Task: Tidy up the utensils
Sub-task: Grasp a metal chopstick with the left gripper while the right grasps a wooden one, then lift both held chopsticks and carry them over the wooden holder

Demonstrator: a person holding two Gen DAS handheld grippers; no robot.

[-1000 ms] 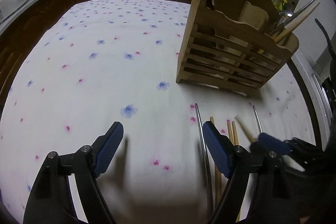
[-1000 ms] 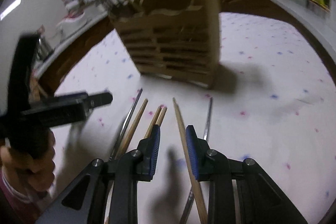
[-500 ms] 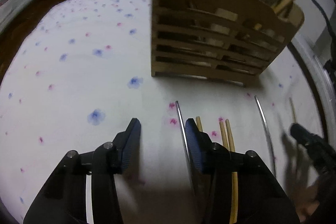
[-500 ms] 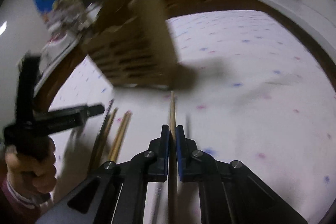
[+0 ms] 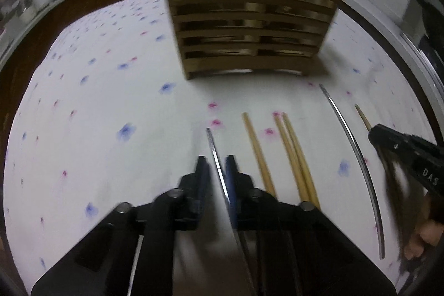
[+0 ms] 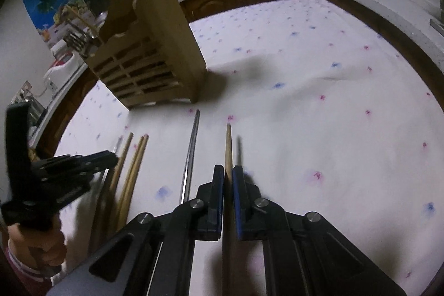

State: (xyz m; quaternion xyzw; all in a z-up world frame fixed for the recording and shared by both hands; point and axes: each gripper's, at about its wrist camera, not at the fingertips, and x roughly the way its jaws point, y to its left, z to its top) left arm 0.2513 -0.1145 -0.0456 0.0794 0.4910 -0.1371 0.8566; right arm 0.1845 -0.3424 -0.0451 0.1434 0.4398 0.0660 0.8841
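The slatted utensil rack [image 5: 249,27] is plain matt wood, as are the pale chopsticks [image 5: 297,157] lying on the tablecloth [image 5: 111,115] — soft white cloth with a small flower print. The metal chopstick [image 5: 352,140] is glossy, catching light. The black gripper fingers [image 6: 216,185] look like dull plastic — blue pads [image 6: 238,185] inside.

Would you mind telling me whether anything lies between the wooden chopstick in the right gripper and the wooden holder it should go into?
Nothing visible does. The right gripper is shut on the wooden chopstick, and only bare tablecloth lies between its tip and the wooden holder. A metal chopstick lies to the left, off that path.
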